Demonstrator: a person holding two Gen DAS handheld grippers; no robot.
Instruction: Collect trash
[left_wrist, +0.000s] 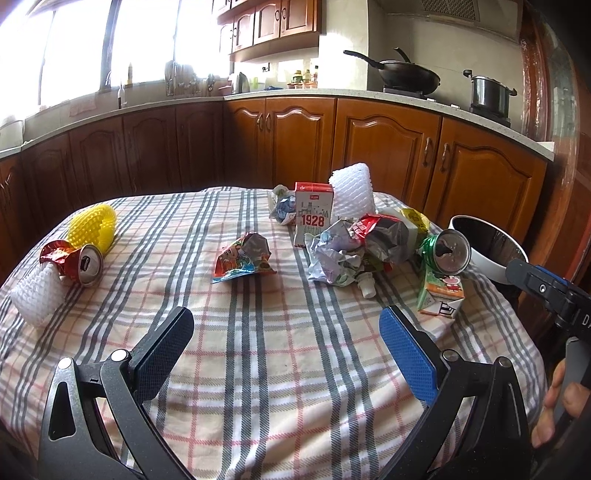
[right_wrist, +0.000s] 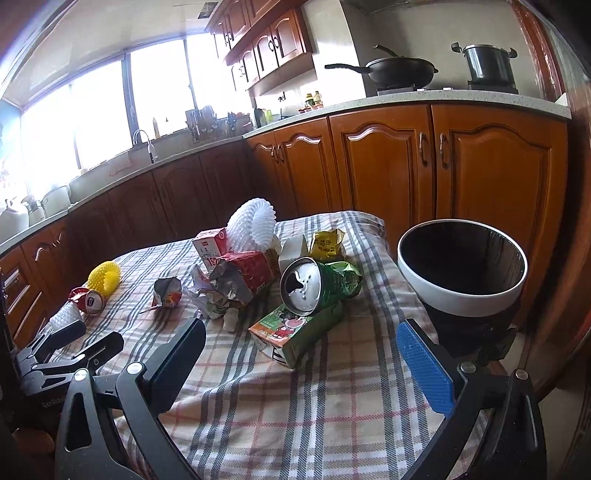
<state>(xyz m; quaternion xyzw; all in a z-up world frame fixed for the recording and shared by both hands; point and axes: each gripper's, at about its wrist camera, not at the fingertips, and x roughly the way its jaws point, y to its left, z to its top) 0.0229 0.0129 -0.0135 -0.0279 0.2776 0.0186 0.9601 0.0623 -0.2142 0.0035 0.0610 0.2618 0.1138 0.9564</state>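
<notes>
Two cans (left_wrist: 85, 264) (left_wrist: 448, 252), two cartons (left_wrist: 313, 213) (left_wrist: 441, 295), three foam nets (left_wrist: 94, 227) (left_wrist: 351, 194) (left_wrist: 37, 295), one bin (right_wrist: 461, 273).

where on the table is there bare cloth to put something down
Bare cloth: the near strip of the tablecloth by both grippers' fingers, and the patch between the red can and the snack wrapper. Crowded: the far right, around the milk carton, green can and juice box.

Plaid tablecloth (left_wrist: 258, 350), wooden cabinets (right_wrist: 380, 166), black wok (left_wrist: 406, 75), steel pot (right_wrist: 487, 64), bright window (left_wrist: 74, 48)
</notes>
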